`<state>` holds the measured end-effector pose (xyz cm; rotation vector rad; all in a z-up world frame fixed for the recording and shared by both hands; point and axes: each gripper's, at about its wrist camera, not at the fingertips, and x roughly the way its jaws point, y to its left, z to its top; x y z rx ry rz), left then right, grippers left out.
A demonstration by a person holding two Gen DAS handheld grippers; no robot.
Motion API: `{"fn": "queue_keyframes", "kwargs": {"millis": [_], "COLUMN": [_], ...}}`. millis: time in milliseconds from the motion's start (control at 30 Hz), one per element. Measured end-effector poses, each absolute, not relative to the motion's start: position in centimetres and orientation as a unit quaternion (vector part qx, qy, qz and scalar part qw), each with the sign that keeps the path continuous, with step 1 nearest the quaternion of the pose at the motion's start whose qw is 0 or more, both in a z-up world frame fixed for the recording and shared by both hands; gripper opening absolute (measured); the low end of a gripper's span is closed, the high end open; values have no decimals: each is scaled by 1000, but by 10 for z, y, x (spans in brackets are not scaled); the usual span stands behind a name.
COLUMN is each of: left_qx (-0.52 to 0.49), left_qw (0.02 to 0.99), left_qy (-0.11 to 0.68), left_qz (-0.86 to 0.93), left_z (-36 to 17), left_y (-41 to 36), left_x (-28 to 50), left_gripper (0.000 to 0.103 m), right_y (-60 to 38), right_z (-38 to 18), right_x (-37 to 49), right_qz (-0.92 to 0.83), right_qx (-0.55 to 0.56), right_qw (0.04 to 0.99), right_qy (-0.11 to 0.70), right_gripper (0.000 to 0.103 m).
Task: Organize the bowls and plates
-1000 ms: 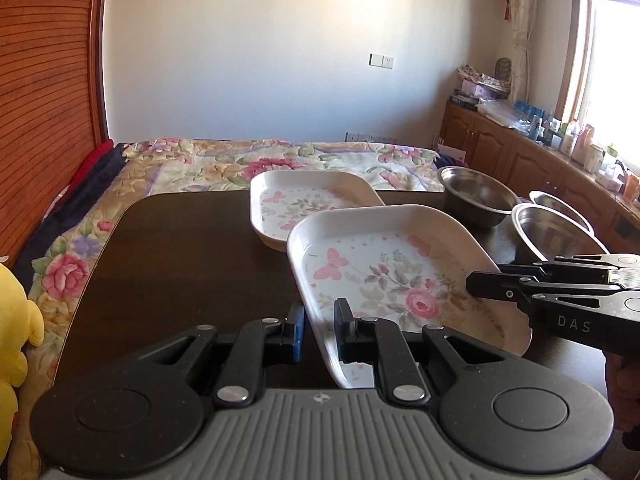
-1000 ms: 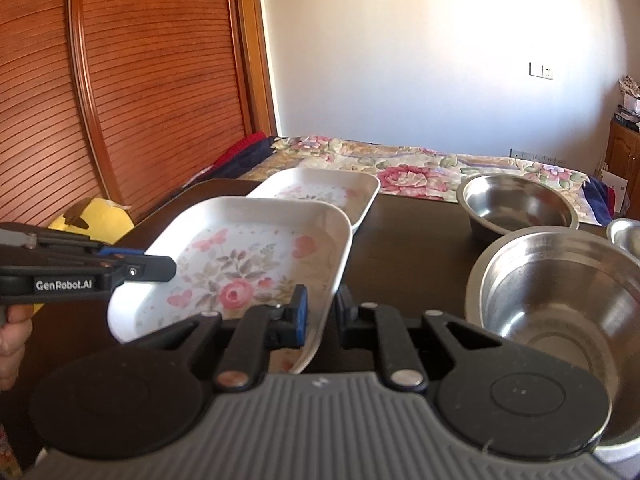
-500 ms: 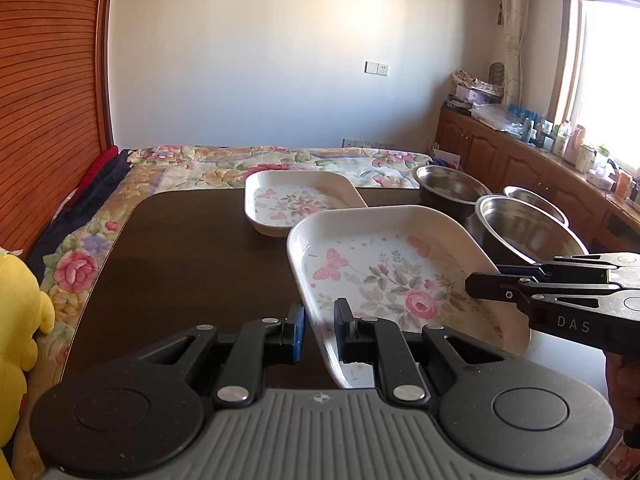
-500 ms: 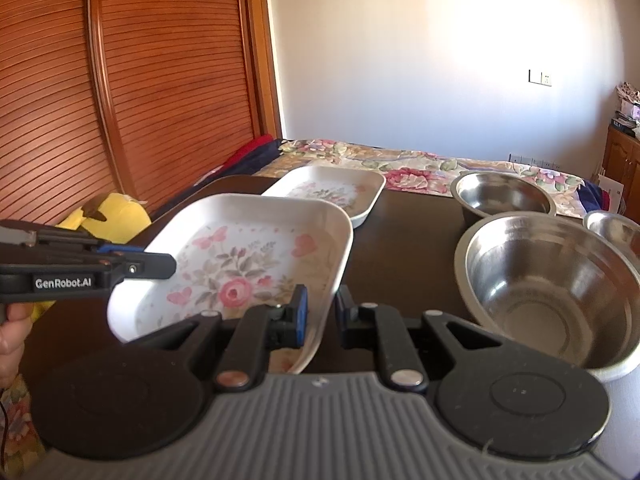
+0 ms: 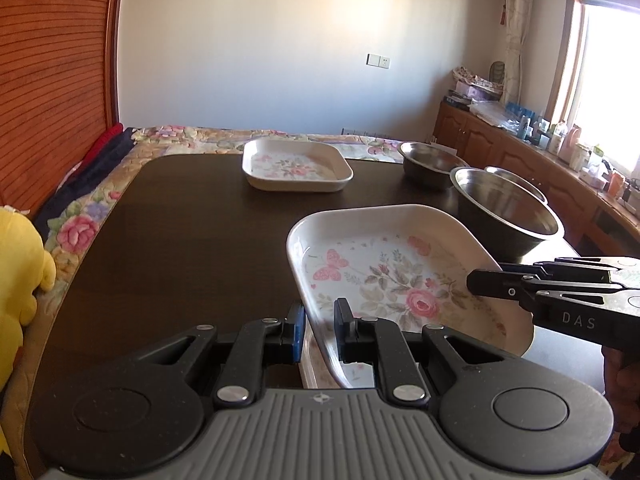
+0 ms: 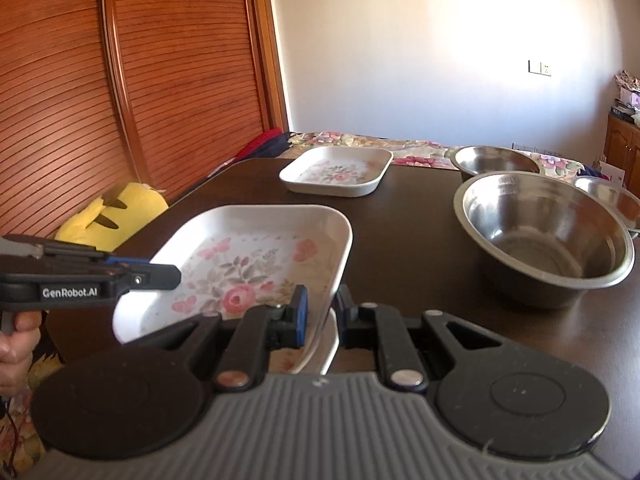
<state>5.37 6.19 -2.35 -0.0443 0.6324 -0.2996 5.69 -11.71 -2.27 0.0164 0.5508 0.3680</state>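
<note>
Plate (image 5: 400, 276) hangs above the desk's (image 5: 180, 240) near edge, my left jaws (image 5: 319, 330) clamped on one rim and my right jaws (image 6: 320, 314) clamped on the opposite rim; it tilts a little. A third plate seems to lie right under it, though I see only a sliver. The second plate (image 5: 296, 164) sits far beyond it, unstacked. Three steel bowls (image 6: 544, 232) stand to its right, separate. So I judge little is done: plates still need stacking, bowls nesting.

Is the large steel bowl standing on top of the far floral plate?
No, the large steel bowl stands directly on the dark table, apart from the far floral plate.
</note>
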Motion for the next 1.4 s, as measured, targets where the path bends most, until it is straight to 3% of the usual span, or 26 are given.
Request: {"fn": "queue_keyframes", "kwargs": {"millis": [533, 1400], "left_qx": [-24, -6], "left_qw": [937, 942], "left_qy": [317, 311], "left_qz": [-143, -127], "left_z": [-36, -54], "left_y": [63, 61], "left_x": [25, 28], "left_gripper": [17, 17], "right_y": [-126, -113], "right_z": [-37, -52], "right_x": [29, 9], "right_qz": [189, 168], "right_qx": [64, 11], "right_qw": [945, 959], "right_qy": [260, 228], "right_gripper": [17, 18]}}
